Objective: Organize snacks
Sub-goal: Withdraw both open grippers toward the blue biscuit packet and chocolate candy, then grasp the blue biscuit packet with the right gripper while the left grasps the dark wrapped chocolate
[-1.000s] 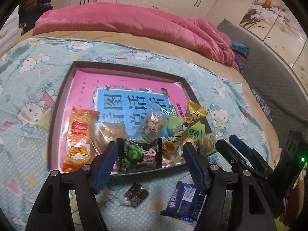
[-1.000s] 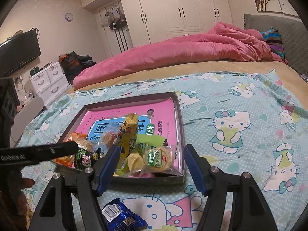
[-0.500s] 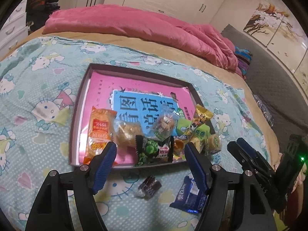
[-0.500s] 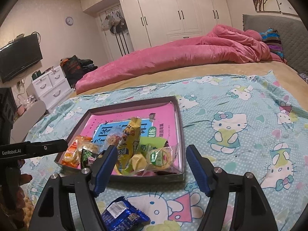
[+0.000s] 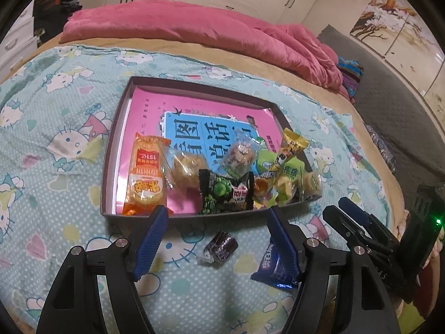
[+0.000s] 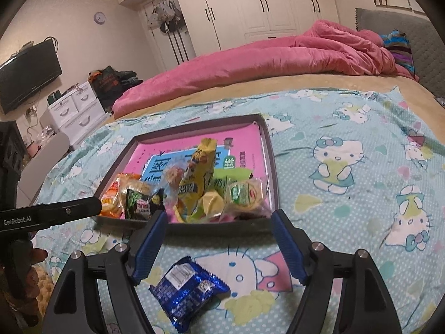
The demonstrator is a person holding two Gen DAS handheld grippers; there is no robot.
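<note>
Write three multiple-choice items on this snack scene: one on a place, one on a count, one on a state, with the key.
1. Where does the blue packet lie?
A. in the box
B. on the bedsheet, outside the box
C. on the pink quilt

2. How many snacks lie on the sheet outside the box in the left wrist view?
A. two
B. none
C. five

3. What does the left gripper hold?
A. the orange packet
B. a book
C. nothing

Key: 1 B, it lies before the box's near wall. 2 A, the blue packet and a dark wrapped candy. 3 C, its jaws stand apart over the candy, untouched.
</note>
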